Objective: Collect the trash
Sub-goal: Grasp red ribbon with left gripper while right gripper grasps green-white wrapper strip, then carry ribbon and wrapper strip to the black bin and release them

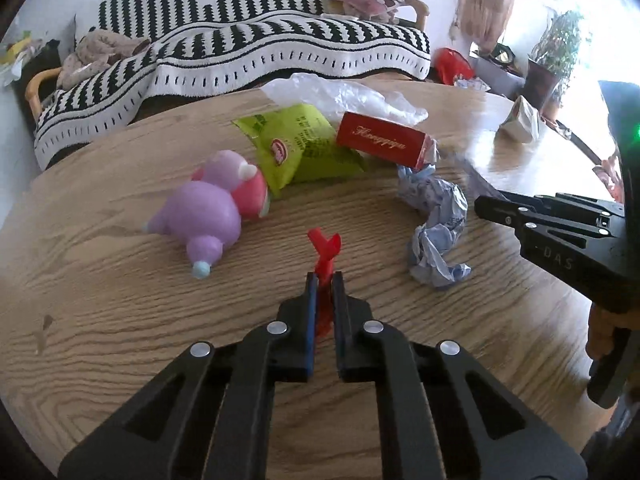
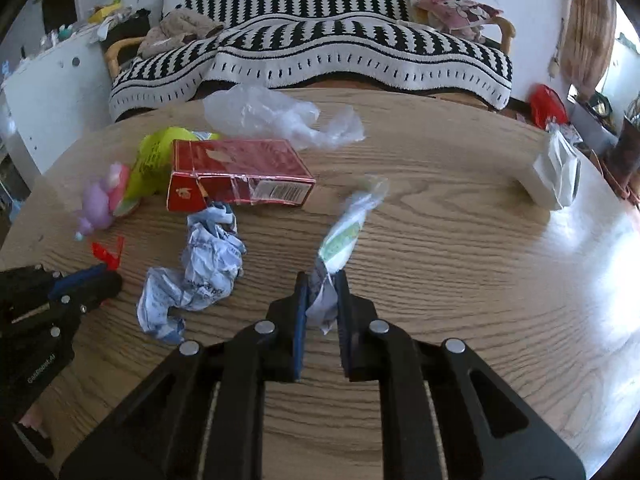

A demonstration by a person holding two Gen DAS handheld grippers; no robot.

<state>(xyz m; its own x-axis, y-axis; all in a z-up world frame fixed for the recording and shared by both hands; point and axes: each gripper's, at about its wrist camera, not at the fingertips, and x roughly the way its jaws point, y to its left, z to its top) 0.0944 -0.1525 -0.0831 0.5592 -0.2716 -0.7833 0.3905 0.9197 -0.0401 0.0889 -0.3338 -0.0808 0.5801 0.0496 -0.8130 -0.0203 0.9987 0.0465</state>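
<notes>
- The left gripper [image 1: 325,276] is closed on one red wrapper scrap [image 1: 324,246]. The scrap is pinched between the blue pads low on its length, and its flared end projects beyond the fingertips toward 12 o'clock in the left wrist view.
- The right gripper [image 2: 323,276] is closed on one white-and-green wrapper [image 2: 344,236]. The crumpled tail is clamped between the pads; the free end leans toward 1 o'clock in the right wrist view and appears blurred.
- Both pieces are judged to be held by one end because thin, limp film offers little else for two flat pads to bite on.
- Both grippers are angled downward over the wooden table [image 2: 440,280], a posture suited to picking flat litter off its surface.
- Remaining items are counted on the table as follows, positions given in the right wrist view: one crumpled blue-and-white paper [image 2: 200,272] at 9 o'clock of the right gripper; one red carton [image 2: 240,176] at 11 o'clock; one yellow-green snack bag [image 2: 156,160] partly behind the carton; one clear plastic bag [image 2: 272,116] at 12 o'clock; one white pack [image 2: 552,176] near the table edge at 2 o'clock.
- One purple toy [image 1: 204,216] lies at 10 o'clock of the left gripper in the left wrist view; it is judged not to be trash.
- No bin is visible in either view, so the drop-off location cannot be stated.
</notes>
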